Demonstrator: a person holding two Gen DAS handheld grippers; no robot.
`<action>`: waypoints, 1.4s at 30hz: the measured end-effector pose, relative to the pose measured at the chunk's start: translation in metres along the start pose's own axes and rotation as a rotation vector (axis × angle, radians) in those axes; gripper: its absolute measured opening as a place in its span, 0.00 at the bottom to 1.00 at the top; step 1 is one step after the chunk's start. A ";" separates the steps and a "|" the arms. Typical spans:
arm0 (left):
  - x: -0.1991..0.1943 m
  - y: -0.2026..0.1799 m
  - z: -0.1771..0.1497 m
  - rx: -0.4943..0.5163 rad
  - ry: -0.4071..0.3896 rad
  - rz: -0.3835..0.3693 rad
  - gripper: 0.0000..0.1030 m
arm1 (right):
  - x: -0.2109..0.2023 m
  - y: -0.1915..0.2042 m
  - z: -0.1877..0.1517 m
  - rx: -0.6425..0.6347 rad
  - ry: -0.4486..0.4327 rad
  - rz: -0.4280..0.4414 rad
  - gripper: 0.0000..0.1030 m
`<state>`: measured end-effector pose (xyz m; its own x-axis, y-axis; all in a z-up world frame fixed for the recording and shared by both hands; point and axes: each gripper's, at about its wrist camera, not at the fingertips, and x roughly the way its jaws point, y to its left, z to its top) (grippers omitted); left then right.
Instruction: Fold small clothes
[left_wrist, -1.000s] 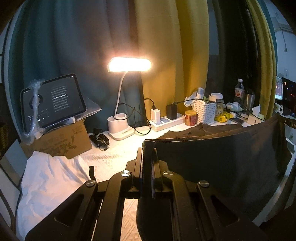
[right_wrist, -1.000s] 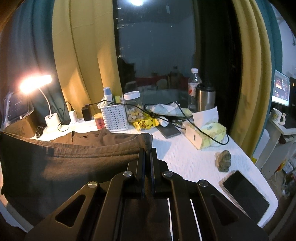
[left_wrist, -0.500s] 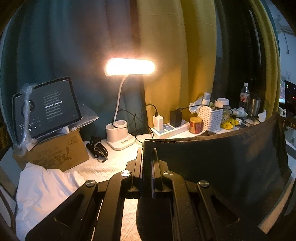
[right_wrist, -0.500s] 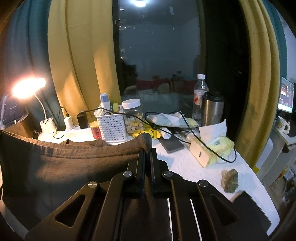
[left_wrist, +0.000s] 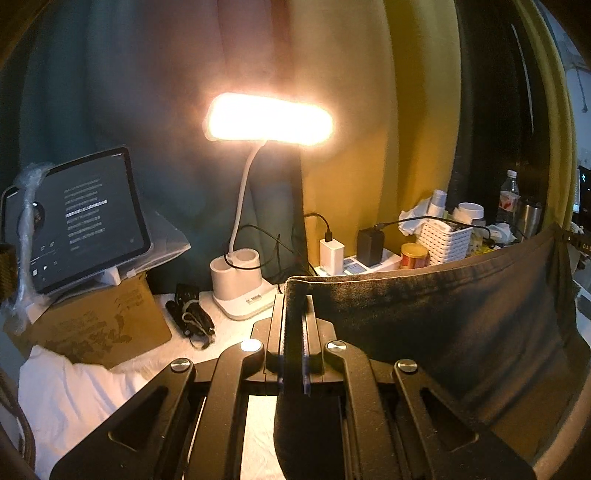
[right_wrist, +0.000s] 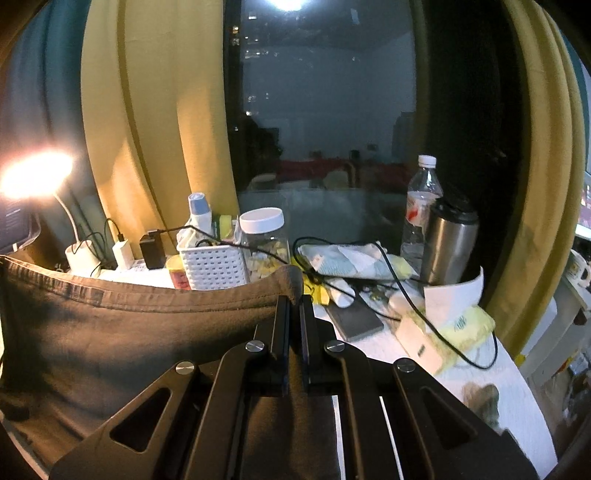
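On the left wrist view, my left gripper (left_wrist: 294, 295) clamps one corner of the dark garment (left_wrist: 461, 317); only here I see the tablet (left_wrist: 85, 218). Right view: right gripper (right_wrist: 294, 301) pinches the other corner, garment stretched above the table (right_wrist: 517, 384); only here the steel flask (right_wrist: 448, 243) stands close and clear.

Right tongs (right_wrist: 293, 301) clamped on the top hem corner of a dark grey garment (right_wrist: 122, 332), stretched taut toward the left and hanging in front of the desk (right_wrist: 498, 380). Behind the hem, toward the far edge: white lattice basket (right_wrist: 212, 264), clear jar with white lid (right_wrist: 264, 240), black charger (right_wrist: 152, 248), lit lamp (right_wrist: 35, 173) at the far left corner. Right of the tongs: dark phone (right_wrist: 356, 323) lying flat, tissue box (right_wrist: 439, 332) crossed by a black cable (right_wrist: 424, 314). Steel tumbler (right_wrist: 448, 245) just beside a plastic water bottle (right_wrist: 423, 206), near the far right. Yellow curtains (right_wrist: 147, 129) flanking a dark window (right_wrist: 325, 110).
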<state>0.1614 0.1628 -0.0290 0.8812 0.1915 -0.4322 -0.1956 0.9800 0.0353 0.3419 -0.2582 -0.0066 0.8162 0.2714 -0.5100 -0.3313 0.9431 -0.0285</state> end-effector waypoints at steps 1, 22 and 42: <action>0.003 0.001 0.001 -0.003 -0.004 0.000 0.05 | 0.006 0.001 0.002 -0.004 -0.002 -0.001 0.06; 0.080 0.016 0.021 0.012 -0.011 0.024 0.05 | 0.095 -0.003 0.026 -0.054 0.004 -0.011 0.06; 0.167 0.016 -0.027 0.005 0.191 -0.008 0.05 | 0.164 0.000 -0.016 -0.059 0.163 -0.048 0.06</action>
<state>0.2932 0.2089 -0.1251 0.7849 0.1708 -0.5956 -0.1868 0.9818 0.0353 0.4681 -0.2163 -0.1041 0.7456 0.1869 -0.6396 -0.3250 0.9400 -0.1042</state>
